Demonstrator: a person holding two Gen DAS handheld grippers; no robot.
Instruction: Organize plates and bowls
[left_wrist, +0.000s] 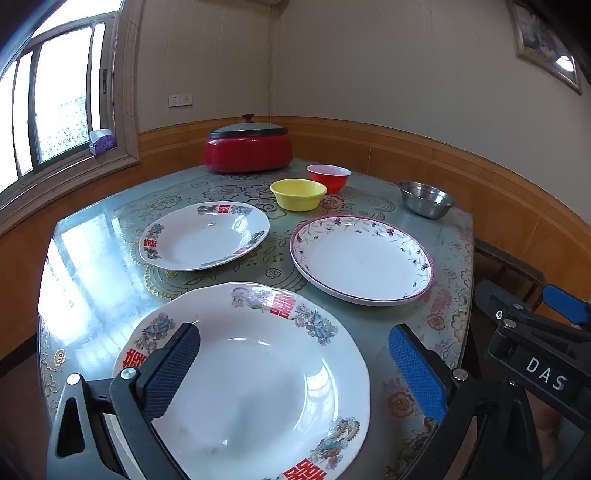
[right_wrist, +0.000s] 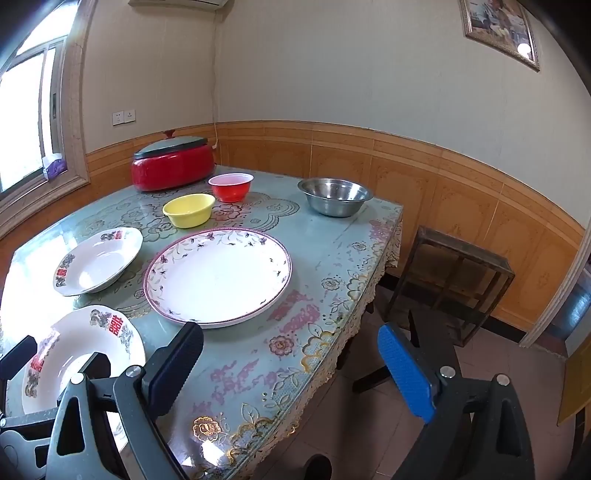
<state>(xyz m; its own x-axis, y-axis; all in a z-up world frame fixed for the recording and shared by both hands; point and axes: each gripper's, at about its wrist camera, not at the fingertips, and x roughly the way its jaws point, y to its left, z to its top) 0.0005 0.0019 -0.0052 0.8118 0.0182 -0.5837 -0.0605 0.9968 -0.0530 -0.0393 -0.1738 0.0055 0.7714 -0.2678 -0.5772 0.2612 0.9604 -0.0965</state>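
Observation:
Three plates lie on the table. A near red-character plate sits under my open left gripper. A second red-character plate lies far left, and a purple-rimmed floral plate lies right. A yellow bowl, a red bowl and a steel bowl stand further back. My right gripper is open and empty over the table's front right edge, near the floral plate. The right wrist view also shows the near plate, yellow bowl, red bowl and steel bowl.
A red lidded electric pot stands at the table's back by the wall. A wooden stool stands on the floor to the right of the table. A window is at left.

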